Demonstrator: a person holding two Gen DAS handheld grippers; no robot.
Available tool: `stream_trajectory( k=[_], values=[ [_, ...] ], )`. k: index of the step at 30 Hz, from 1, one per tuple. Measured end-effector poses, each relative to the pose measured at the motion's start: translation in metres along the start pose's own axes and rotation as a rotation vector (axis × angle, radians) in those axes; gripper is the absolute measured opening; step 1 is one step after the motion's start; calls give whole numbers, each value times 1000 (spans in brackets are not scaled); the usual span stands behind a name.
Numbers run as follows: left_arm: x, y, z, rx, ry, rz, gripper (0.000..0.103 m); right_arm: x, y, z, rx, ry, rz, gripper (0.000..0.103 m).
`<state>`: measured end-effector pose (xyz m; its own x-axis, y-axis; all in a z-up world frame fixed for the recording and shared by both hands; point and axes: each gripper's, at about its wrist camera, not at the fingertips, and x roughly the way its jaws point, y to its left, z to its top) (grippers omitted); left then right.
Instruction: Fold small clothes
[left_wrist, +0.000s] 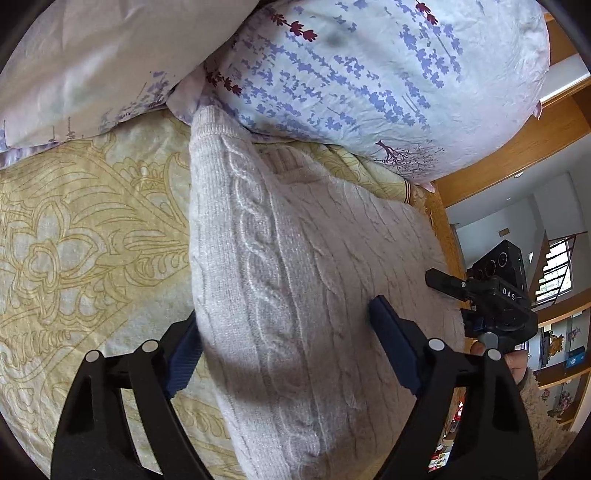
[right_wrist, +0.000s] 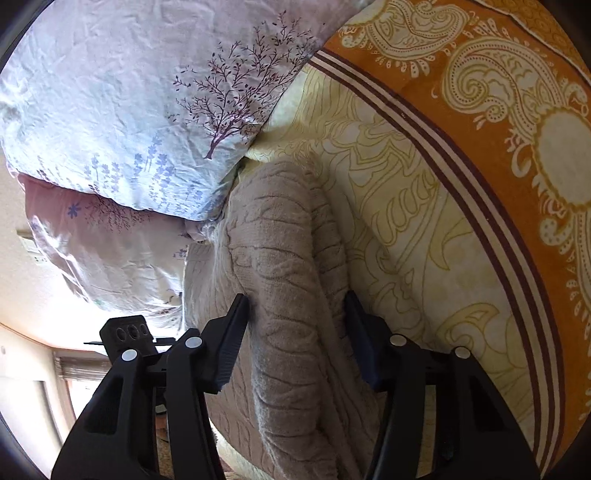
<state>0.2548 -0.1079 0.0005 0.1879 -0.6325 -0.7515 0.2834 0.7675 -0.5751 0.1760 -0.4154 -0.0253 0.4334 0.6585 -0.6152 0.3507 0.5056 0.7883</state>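
Note:
A cream cable-knit sweater (left_wrist: 295, 266) lies on a yellow patterned bedsheet (left_wrist: 81, 236), its far end touching the pillows. My left gripper (left_wrist: 286, 321) is open, its jaws standing either side of the sweater's near part, close above the knit. The right gripper (left_wrist: 491, 291) shows at the sweater's right edge in the left wrist view. In the right wrist view the sweater (right_wrist: 291, 295) has a folded ridge running away from me, and my right gripper (right_wrist: 299, 310) is open with its jaws astride that ridge. The left gripper (right_wrist: 127, 334) shows at lower left there.
Two floral pillows (left_wrist: 369, 74) press against the sweater's far end; they also show in the right wrist view (right_wrist: 140, 110). An orange paisley border (right_wrist: 480, 110) runs along the sheet (right_wrist: 406, 206). A wooden bed frame (left_wrist: 517, 155) and the room lie beyond the bed's right edge.

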Motion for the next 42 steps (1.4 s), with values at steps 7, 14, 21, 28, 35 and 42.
stream_trajectory(
  k=[7, 14, 21, 28, 35, 42],
  values=[
    [-6, 12, -2, -70, -30, -55, 57, -4, -8, -7, 18, 6, 103, 31],
    [-29, 15, -4, -70, -39, -105, 38, -13, 13, -17, 13, -4, 195, 29],
    [-83, 43, -19, -76, -74, -82, 38, 17, 56, -37, -42, 85, 275, 29],
    [-125, 88, -28, -78, -85, 107, 40, 86, 79, -60, -52, 203, 277, 28],
    [-106, 98, -33, -89, -110, 224, 57, 98, 84, -52, -146, 123, 55, 28],
    [-99, 75, -29, 34, -150, 405, 74, 103, 85, -56, -184, 112, 13, 29]
  ],
)
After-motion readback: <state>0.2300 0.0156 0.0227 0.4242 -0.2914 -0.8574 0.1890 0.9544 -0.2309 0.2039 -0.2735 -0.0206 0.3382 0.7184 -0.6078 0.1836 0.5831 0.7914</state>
